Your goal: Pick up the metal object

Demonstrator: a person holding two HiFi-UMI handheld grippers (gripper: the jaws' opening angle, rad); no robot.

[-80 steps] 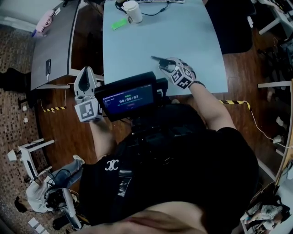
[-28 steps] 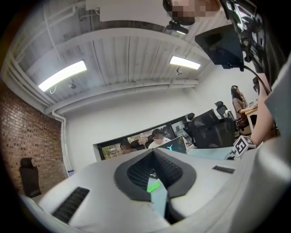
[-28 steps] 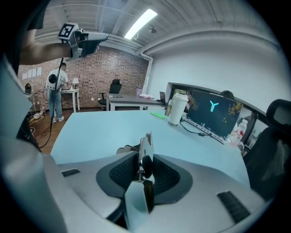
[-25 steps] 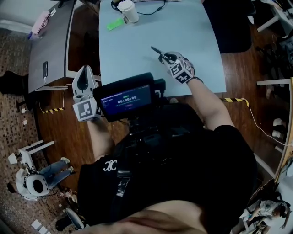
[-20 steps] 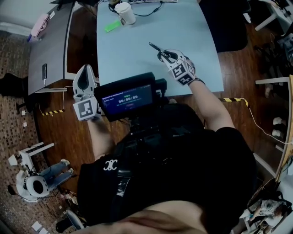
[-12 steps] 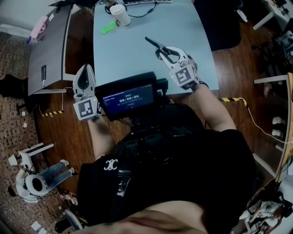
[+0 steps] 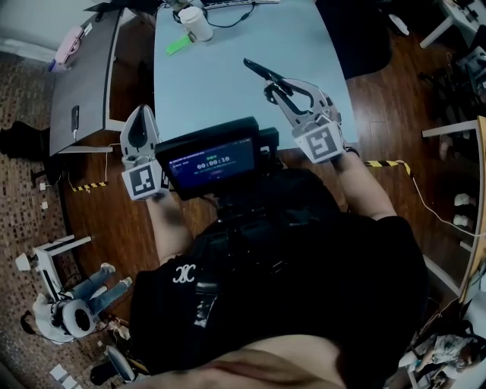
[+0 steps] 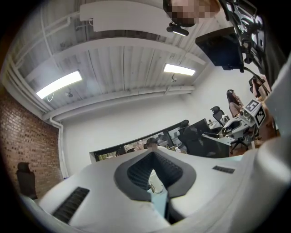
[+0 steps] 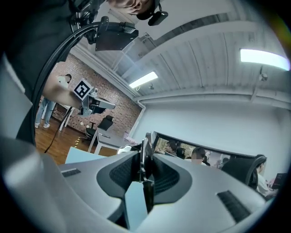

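Observation:
The metal object point(image 7: 258, 70) is a thin dark tool, held in the air above the light blue table point(image 7: 220, 99). My right gripper point(image 7: 276, 83) is shut on it, and the tool sticks out up and to the left past the fingertips. In the right gripper view the metal object point(image 9: 144, 154) stands upright, clamped in my right gripper point(image 9: 144, 169). My left gripper point(image 7: 142, 115) hangs off the table's left edge, over the floor, with its tips together and nothing in them. In its own view my left gripper point(image 8: 153, 157) points up at the ceiling.
A paper cup point(image 7: 199, 23) and a green item point(image 7: 179, 45) sit at the table's far end, near a cable. A grey side desk point(image 7: 87, 76) stands left, with a dark flat item point(image 7: 74, 112) and a pink item point(image 7: 72, 34). A screen point(image 7: 213, 159) hangs at my chest.
The right gripper has risen from the tabletop with the metal object in it and drawn back to the right. The left gripper has stayed where it was.

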